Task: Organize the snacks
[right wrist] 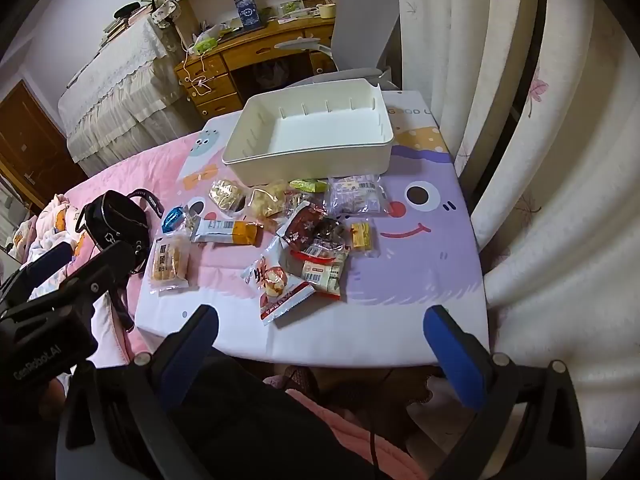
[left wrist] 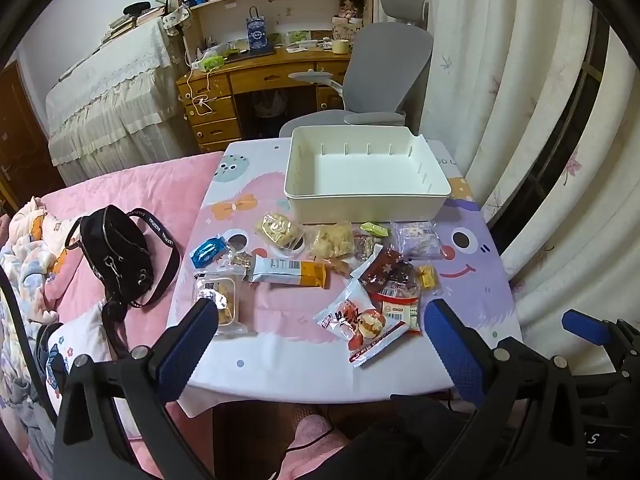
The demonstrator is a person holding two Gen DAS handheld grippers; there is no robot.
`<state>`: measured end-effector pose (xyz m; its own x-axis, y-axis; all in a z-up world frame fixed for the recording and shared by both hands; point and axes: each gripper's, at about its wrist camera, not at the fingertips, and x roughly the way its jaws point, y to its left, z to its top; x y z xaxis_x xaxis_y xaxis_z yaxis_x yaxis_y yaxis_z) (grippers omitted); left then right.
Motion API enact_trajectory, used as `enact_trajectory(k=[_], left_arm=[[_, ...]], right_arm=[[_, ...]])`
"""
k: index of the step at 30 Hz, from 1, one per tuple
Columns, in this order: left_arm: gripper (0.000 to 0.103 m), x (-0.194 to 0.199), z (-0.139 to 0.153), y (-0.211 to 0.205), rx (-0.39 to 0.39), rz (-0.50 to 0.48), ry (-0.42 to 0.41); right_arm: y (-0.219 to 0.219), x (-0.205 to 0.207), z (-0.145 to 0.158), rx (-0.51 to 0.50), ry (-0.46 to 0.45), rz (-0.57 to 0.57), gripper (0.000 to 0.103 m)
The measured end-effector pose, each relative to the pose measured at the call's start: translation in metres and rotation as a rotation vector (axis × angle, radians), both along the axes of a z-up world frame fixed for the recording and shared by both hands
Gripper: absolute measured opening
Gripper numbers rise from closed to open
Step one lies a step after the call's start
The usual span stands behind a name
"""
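Though glossy, crinkled snack packets (left wrist: 320, 272) beside smooth rectangular bin (left wrist: 366, 200)

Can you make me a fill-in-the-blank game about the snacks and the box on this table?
1. The white bin on the table has ____ snacks in it.
2. The black bag lies on the ____ bedspread.
3. The left hand-held gripper and the right hand-held gripper both have jaws that are ____.

Missing words: no; pink; open
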<state>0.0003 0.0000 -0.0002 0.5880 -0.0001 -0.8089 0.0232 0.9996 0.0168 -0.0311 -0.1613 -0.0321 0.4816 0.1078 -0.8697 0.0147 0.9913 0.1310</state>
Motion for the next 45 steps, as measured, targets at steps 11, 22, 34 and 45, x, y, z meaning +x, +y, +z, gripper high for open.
enact_trajectory(k=[11,22,34,45], left_arm=[[0.102,0.005,0.010,-0.002,0.002,-0.001,-0.015],[0.102,0.009,0.005,-0.004,0.000,-0.005,-0.021],[0.102,0.010,0.004,-0.004,-0.004,-0.005,-0.021],[0.102,0.010,0.004,-0.004,-0.006,-0.005,-0.019]], right_arm=[[-0.001,0.003,0.001,-0.005,-0.004,0.000,0.103],[-0.001,0.006,0.002,-0.006,-0.006,0.001,0.103],[-0.002,0.009,0.000,-0.008,-0.008,0.001,0.103],[-0.004,0.010,0.000,-0.008,-0.011,0.002,0.103]])
